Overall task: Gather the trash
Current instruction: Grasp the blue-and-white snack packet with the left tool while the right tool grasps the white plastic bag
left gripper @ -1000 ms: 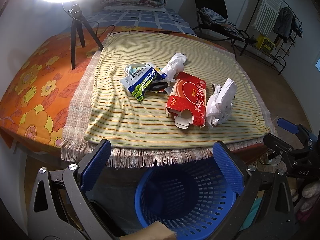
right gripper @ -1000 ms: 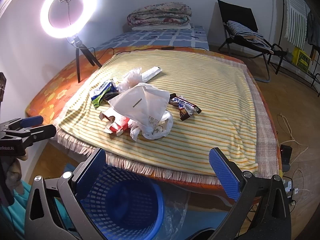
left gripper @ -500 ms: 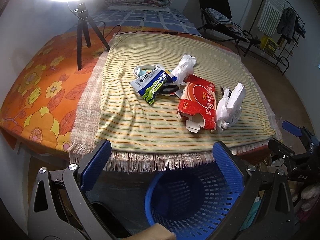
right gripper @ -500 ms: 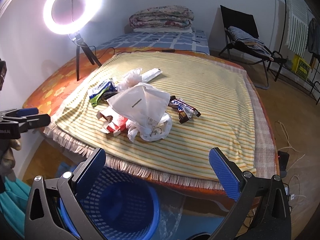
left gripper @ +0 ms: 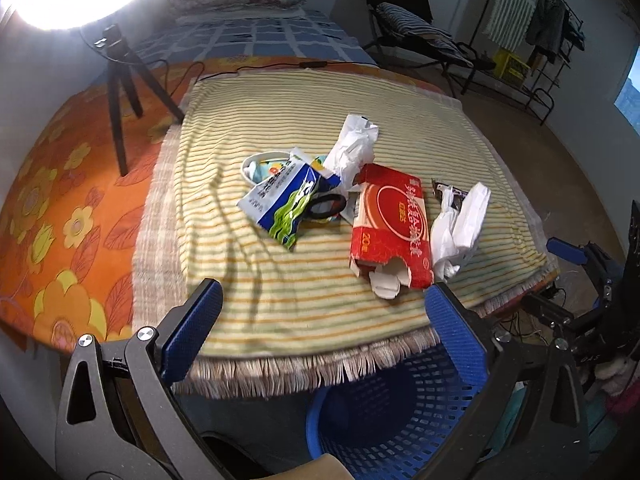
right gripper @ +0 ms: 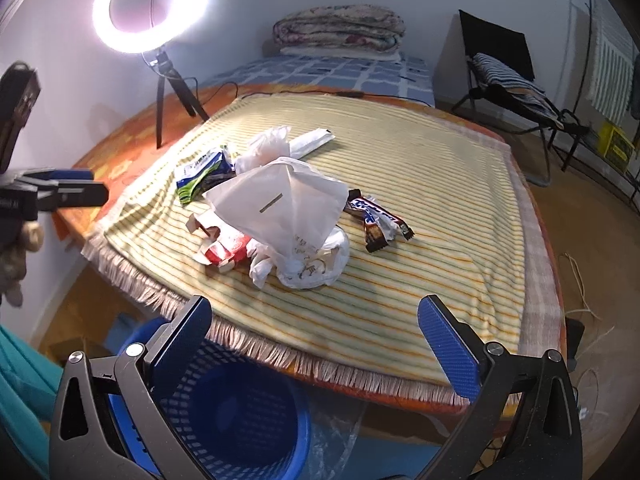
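Left gripper [left gripper: 322,318]: jaws wide, nothing between them, hovering over the near fringe of the cloth [left gripper: 248,280]. Right gripper [right gripper: 314,334]: jaws wide too, empty, also short of the cloth edge. No trash touched by either.

Trash sits in a loose cluster mid-cloth, all of it on the table, none seen in the basket [left gripper: 400,412], which stands on the floor just below the near edge.

Red box [left gripper: 390,228]: nearest the left gripper, lying flat, end flaps torn open toward the camera. Likely light, empty card; stiff across the faces but will crush at the open end. Best pinch across the short side, mid-body, not on the flaps.

White bag [right gripper: 288,208]: nearest the right gripper, crumpled, peaked up, partly covering the box in the right view. Very light, soft, slippery film; likely to slip or trail. Grab a bunched fold low down, squeeze fully.

Blue-green pouch [left gripper: 286,200]: beside the box, left of it, overlapping something dark. Floppy foil or plastic; take an edge or corner.

Candy wrappers [right gripper: 376,222]: right of the bag, apart from it, flat on the cloth. Thin and slick, hard to get under; the soft cloth may bunch into the jaws.

More white crumpled paper [left gripper: 354,148] behind the pouch; soft, easy pinch.

Whether the pouch is empty I cannot tell.
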Tool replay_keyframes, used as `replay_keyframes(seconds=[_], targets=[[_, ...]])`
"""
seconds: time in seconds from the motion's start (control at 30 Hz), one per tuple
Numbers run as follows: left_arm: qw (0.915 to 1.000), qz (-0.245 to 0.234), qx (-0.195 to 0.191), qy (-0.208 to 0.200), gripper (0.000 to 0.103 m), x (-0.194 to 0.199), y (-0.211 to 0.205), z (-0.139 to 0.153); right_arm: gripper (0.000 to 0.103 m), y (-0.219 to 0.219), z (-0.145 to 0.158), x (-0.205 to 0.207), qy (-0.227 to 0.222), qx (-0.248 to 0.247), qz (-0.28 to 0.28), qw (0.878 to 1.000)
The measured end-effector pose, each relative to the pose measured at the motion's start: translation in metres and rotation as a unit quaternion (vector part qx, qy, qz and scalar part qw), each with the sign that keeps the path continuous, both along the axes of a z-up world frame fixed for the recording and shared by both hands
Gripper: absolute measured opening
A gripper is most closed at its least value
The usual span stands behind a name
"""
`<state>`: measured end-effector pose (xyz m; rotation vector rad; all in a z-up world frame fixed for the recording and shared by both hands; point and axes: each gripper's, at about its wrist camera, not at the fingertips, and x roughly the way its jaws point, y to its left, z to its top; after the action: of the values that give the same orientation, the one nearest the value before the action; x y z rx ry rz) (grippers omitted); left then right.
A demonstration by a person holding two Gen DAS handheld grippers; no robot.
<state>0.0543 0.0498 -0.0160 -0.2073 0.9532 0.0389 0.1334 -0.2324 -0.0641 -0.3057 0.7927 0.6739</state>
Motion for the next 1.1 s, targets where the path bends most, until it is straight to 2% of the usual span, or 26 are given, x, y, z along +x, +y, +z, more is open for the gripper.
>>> replay_keyframes(seconds=[0.2, 0.33, 0.47, 0.57, 0.7, 0.8, 0.87, 1.1], targets=[[0.9998, -0.016, -0.006, 0.007, 0.098, 0.042, 0.019, -0.013, 0.102, 0.018, -0.011, 0.019, 0.017, -0.017, 0.017, 1.0], [0.9995, -0.025, -0.001, 0.021, 0.088, 0.068, 0.025, -0.028, 0.102, 0.029, -0.018, 0.027, 0.02, -0.027, 0.025, 0.999], [0.9985, -0.043, 0.009, 0.034, 0.086, 0.089, 0.024, -0.043, 0.102, 0.038, -0.026, 0.034, 0.034, -0.032, 0.026, 0.999], [0.9978, -0.049, 0.012, 0.044, 0.08, 0.103, 0.024, -0.052, 0.102, 0.043, -0.029, 0.037, 0.036, -0.036, 0.025, 0.998], [0.9976, -0.044, 0.009, 0.053, 0.077, 0.117, 0.03, -0.062, 0.102, 0.045, -0.031, 0.047, 0.047, -0.035, 0.017, 0.998], [0.9974, -0.039, -0.009, 0.06, 0.067, 0.125, 0.037, -0.068, 0.102, 0.046, -0.035, 0.055, 0.069, -0.027, 0.009, 0.997], [0.9972, -0.04, -0.021, 0.061, 0.067, 0.13, 0.039, -0.071, 0.102, 0.048, -0.038, 0.059, 0.08, -0.026, 0.008, 0.996], [0.9969, -0.043, -0.018, 0.064, 0.062, 0.138, 0.038, -0.076, 0.102, 0.052, -0.046, 0.068, 0.099, -0.028, 0.002, 0.995]])
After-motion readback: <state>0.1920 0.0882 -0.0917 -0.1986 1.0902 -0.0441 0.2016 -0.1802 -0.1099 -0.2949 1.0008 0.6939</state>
